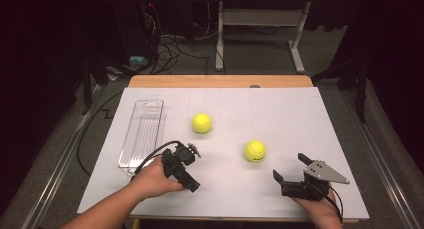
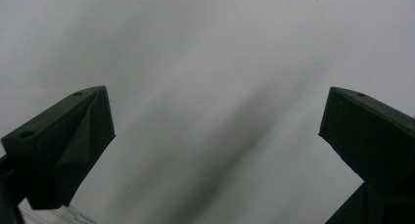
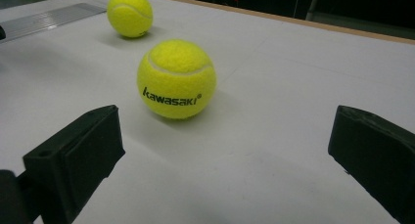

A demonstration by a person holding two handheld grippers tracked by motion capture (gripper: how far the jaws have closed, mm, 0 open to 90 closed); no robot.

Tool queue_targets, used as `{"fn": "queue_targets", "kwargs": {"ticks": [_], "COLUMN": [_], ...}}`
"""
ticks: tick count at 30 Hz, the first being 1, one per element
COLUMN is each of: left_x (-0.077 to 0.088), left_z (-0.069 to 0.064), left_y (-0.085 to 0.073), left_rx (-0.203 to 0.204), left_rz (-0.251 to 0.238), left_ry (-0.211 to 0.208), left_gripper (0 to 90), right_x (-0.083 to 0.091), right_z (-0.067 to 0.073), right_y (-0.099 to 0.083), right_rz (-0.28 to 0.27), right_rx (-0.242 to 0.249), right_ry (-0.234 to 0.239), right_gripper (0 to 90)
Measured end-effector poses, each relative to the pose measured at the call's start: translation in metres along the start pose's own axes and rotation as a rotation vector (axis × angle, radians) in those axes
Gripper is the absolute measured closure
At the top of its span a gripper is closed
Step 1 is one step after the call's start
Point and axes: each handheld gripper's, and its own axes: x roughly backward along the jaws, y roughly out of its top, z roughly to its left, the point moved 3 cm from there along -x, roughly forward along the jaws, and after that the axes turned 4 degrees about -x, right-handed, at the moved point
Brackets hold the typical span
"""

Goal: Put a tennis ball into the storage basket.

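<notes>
From above, my right gripper [image 1: 290, 170] lay low at the near right of the white table [image 1: 280, 109], jaws spread wide and aimed at the nearer tennis ball [image 1: 255, 150], which I judged I meant to take first because it sat closest. The second tennis ball [image 1: 202, 123] rested farther off and to the left, well apart from it, and the clear plastic tray [image 1: 142, 131] lay along the left side, its long axis running near to far, likely the place for the balls. My left gripper [image 1: 182, 166] waited just beside the tray's near end. In the left gripper view its jaws stood wide over bare table. In the right gripper view the nearer ball [image 3: 176, 78] sat ahead between my wide jaws, untouched, its "kawasaki" lettering facing me; a ball has no long axis.
</notes>
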Motion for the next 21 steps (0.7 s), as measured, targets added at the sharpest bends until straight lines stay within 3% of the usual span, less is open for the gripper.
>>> {"fn": "queue_targets", "kwargs": {"ticks": [11,21], "left_x": [-0.001,0.000], "left_z": [-0.002,-0.001], "left_y": [0.008,0.008], "left_rx": [-0.006,-0.003], "left_rz": [0.072,0.085], "left_ry": [-0.013,-0.029], "left_gripper": [0.6,0.6], "right_x": [-0.003,-0.015], "right_z": [0.003,0.009], "right_y": [0.001,0.011], "right_rz": [0.013,0.040], "right_rx": [0.004,-0.008], "right_ry": [0.010,0.041], "right_gripper": [0.0,0.0]}}
